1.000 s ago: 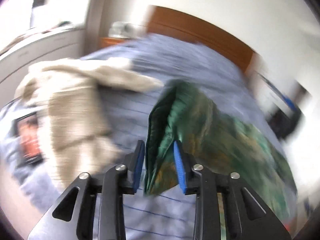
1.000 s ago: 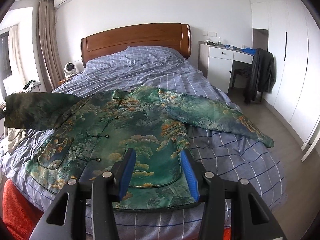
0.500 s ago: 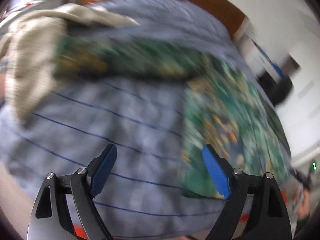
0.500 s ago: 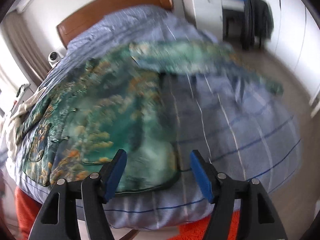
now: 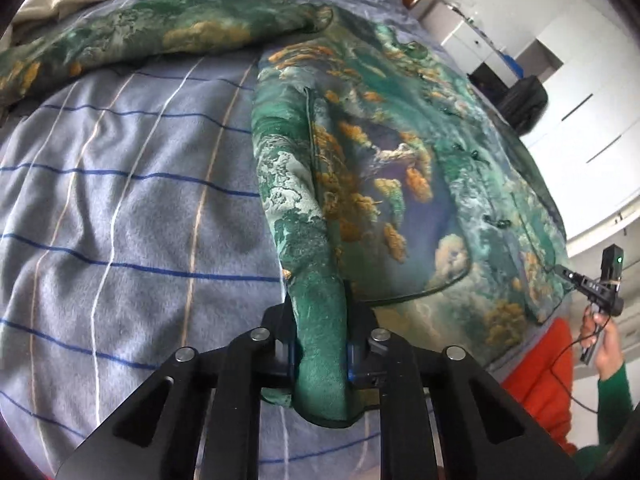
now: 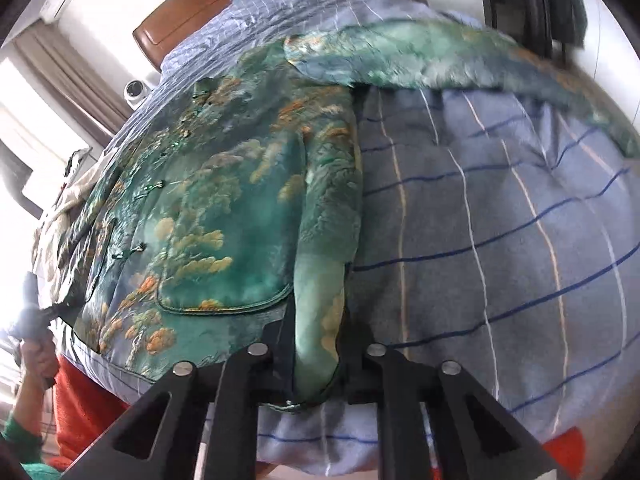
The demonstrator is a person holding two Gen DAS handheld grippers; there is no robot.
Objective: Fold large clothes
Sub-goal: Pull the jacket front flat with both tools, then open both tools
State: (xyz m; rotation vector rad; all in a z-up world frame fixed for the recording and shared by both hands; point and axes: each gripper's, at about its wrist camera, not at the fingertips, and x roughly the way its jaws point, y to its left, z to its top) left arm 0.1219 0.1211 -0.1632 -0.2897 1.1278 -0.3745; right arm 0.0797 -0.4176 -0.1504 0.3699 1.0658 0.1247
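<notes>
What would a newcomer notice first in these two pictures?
A shiny green jacket with orange clouds lies spread on the blue checked bedspread. Each of its bottom corners is pinched: one in the left gripper, the other in the right gripper.

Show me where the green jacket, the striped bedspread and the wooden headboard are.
green jacket (image 5: pixel 400 184), left wrist view, on its front panel.
striped bedspread (image 5: pixel 132 208), left wrist view, on bare fabric beside the jacket.
wooden headboard (image 6: pixel 256 4), right wrist view, on its top rail.
</notes>
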